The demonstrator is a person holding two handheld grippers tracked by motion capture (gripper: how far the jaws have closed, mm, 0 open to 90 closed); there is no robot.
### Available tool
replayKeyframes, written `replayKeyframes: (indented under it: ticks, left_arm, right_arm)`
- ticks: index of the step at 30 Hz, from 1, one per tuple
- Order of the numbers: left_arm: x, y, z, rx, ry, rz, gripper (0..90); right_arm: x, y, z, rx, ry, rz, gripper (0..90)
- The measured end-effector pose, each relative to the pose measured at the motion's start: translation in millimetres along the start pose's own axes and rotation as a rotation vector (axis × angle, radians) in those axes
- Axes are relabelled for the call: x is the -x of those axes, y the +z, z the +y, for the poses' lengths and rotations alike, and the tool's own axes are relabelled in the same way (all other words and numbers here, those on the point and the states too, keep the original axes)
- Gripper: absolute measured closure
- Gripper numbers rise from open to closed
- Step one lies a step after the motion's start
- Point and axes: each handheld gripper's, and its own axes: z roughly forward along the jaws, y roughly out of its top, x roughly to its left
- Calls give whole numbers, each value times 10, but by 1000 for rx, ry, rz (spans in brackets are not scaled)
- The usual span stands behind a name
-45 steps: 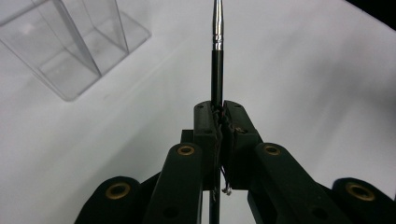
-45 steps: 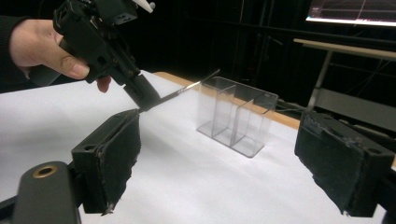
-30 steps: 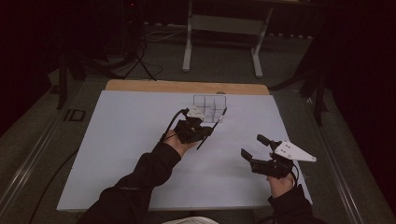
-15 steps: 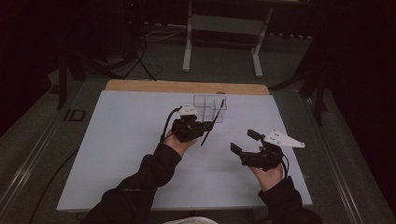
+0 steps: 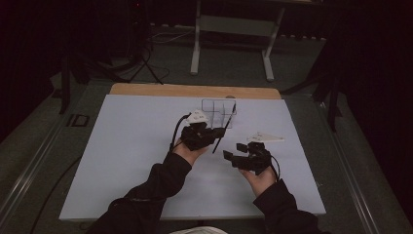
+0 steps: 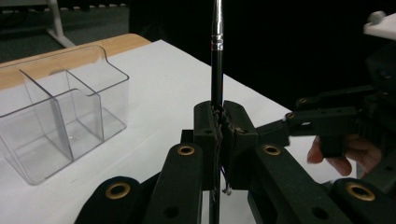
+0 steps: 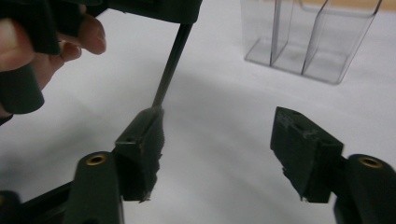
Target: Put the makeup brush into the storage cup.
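Note:
My left gripper (image 5: 215,132) (image 6: 222,109) is shut on a thin black rod (image 5: 225,126) (image 6: 217,56) with a silver band, held slanted above the white table sheet (image 5: 131,146). A clear plastic organiser (image 5: 219,111) (image 6: 60,107) (image 7: 308,42) with several compartments stands just behind it. My right gripper (image 5: 236,151) (image 7: 217,126) is close to the right of the left one, open; its jaws have just been closing, with nothing between the pads. In the right gripper view the rod's (image 7: 170,65) lower end meets the tip of the left-hand jaw.
A wooden board edge (image 5: 195,90) runs along the back of the white sheet. Beyond the table stands a metal frame with two legs (image 5: 196,53) on a dark floor. Cables trail at the back left (image 5: 141,68).
My right gripper has moved left across the table, closer to the left gripper and the rod's lower end. The left hand and the rod stayed put.

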Motion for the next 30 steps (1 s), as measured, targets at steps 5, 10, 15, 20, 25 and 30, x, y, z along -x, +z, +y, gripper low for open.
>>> replayKeyframes:
  ticks: [5,10,15,20,25,30]
  left_arm:
    - [27,30,-13,10,5,-9,865]
    - [57,62,-19,20,15,-24,865]
    - [96,84,2,39,6,-38,864]
    - [104,102,2,36,0,-40,864]
    - [111,122,0,31,-6,-43,865]
    - [117,134,13,14,6,-48,866]
  right_arm:
    - [-12,78,30,-38,37,25,427]
    - [-47,134,24,-44,44,45,488]
    - [-60,167,20,-16,57,48,588]
    - [-45,154,21,-3,63,38,663]
    - [-42,153,22,-3,75,46,836]
    - [-24,142,9,-6,74,40,856]
